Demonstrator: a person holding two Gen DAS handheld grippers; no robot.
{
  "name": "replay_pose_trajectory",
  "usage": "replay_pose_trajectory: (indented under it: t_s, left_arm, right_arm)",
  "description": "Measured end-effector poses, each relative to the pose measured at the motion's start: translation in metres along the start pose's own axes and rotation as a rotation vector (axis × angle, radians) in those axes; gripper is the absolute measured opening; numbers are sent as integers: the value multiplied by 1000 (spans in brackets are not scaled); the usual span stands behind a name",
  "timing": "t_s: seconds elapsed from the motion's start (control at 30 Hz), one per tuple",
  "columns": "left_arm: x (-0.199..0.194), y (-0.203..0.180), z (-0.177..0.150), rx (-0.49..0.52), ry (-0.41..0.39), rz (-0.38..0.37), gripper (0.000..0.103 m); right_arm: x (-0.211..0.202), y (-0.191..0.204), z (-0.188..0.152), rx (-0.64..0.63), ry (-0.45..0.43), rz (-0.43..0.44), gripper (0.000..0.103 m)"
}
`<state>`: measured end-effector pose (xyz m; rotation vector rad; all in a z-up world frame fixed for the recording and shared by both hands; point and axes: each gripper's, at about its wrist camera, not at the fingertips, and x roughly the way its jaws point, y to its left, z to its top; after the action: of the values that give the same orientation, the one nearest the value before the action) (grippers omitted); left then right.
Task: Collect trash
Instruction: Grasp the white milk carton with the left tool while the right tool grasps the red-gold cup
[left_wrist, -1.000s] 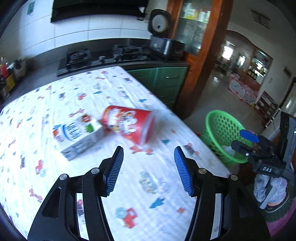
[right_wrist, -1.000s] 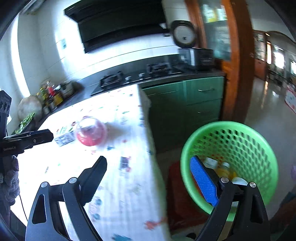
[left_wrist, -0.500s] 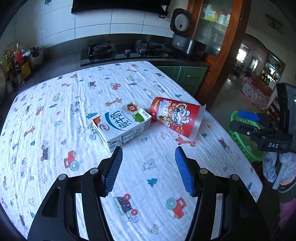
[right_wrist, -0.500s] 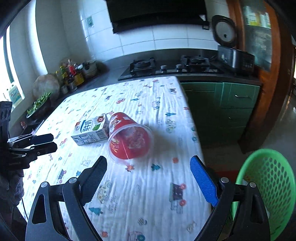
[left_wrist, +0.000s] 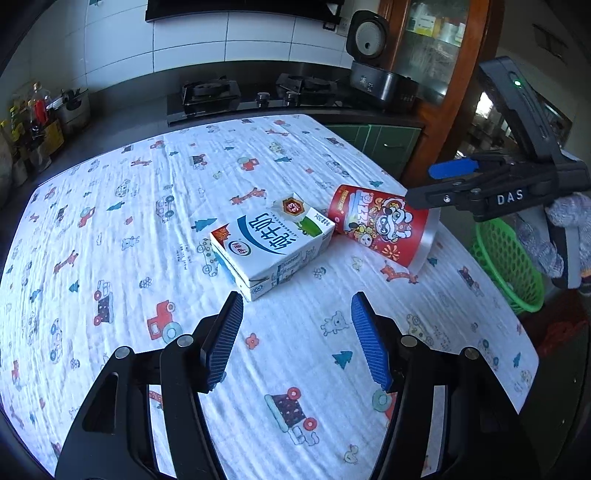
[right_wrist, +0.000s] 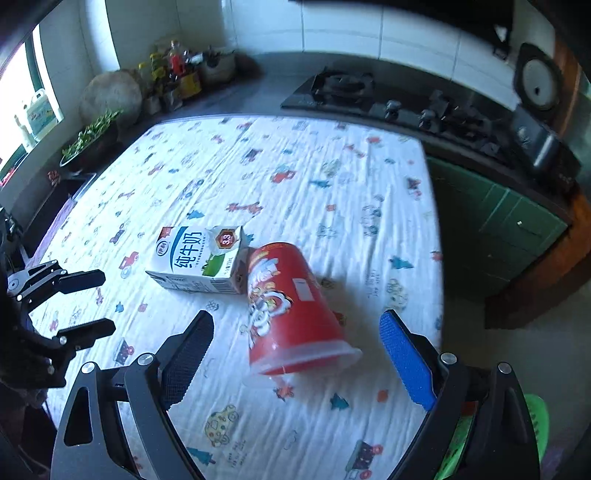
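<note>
Right claw (right_wrist: 295, 362) gapes wide, empty, red noodle cup (right_wrist: 291, 306) lying just ahead: straddle its rim squarely, then squeeze gently.

The right claw (left_wrist: 439, 182) is covering part of the red cup's (left_wrist: 380, 225) rim in the left wrist view. The milk carton (right_wrist: 197, 260) is hiding the cup's base in the right wrist view. The green basket (right_wrist: 535, 421) is showing only as a sliver behind the claw's frame there, its contents hidden. The countertop bottles (right_wrist: 173, 70) are blurring beyond reading.
</note>
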<state>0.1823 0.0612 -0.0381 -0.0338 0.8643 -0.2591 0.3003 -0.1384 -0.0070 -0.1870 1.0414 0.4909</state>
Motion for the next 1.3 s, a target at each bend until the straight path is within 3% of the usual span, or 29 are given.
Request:
replay_pose_trajectory:
  t_s: [0.33,0.53,0.6,0.87,1.17,1.3]
  left_arm:
    - [6,13,5,19,15,16,62]
    - [15,15,11,44,25,22,64]
    - [21,15,15,57,33,21,67]
    - [47,0,38,186,70,28,75]
    - [86,-10,59,293,110,55,75]
    - [93,-15,62,354,131,29,75]
  right_arm:
    - [65,8,23,-97,176,-13,88]
    - [83,-1,15,-76,234,10,76]
    - [84,-2,12,-65,234,21,68]
    - [58,-11,-4,-10,189,16,67]
    - [21,-32,-28,73,130,14,67]
    - [7,-39,-37,100,111,16,67]
